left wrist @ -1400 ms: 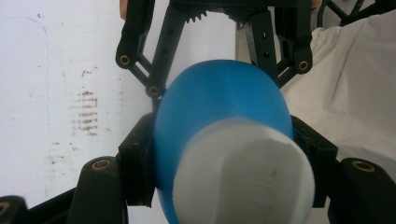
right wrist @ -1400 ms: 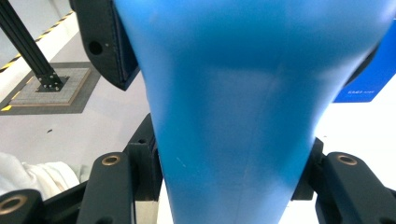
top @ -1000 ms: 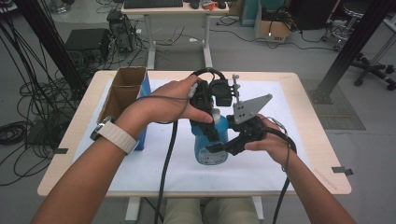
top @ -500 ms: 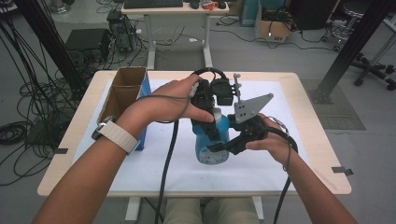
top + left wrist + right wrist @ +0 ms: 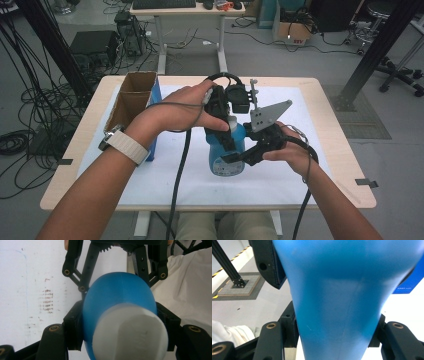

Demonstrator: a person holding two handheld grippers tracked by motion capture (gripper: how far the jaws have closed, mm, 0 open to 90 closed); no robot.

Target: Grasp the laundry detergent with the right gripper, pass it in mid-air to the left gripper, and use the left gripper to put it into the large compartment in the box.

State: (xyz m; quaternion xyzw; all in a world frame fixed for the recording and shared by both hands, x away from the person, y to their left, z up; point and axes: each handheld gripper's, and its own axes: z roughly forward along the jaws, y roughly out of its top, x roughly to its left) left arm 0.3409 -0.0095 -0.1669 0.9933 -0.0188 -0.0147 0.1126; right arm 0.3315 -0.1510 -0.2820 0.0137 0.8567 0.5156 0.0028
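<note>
- The left gripper has its black, matte pads pressed on both sides of the blue bottle just under its white cap; the jaws are clamped on the neck from above
- The right gripper grips the same bottle lower down, its pads tight against the smooth, tapering blue plastic
- The bottle is glossy blue plastic, rounded at the shoulder and narrowing toward a faceted white cap; in the high view it stands upright with a pale label on its front
- In the high view the left gripper comes down on the top while the right gripper reaches in from the side, a grey three-cornered plate above it
- The bottle stands near the middle of a white sheet laid over a light wooden table
- An open cardboard box with a blue side sits at the table's left edge
- Grey floor, black cables and another desk lie beyond
</note>
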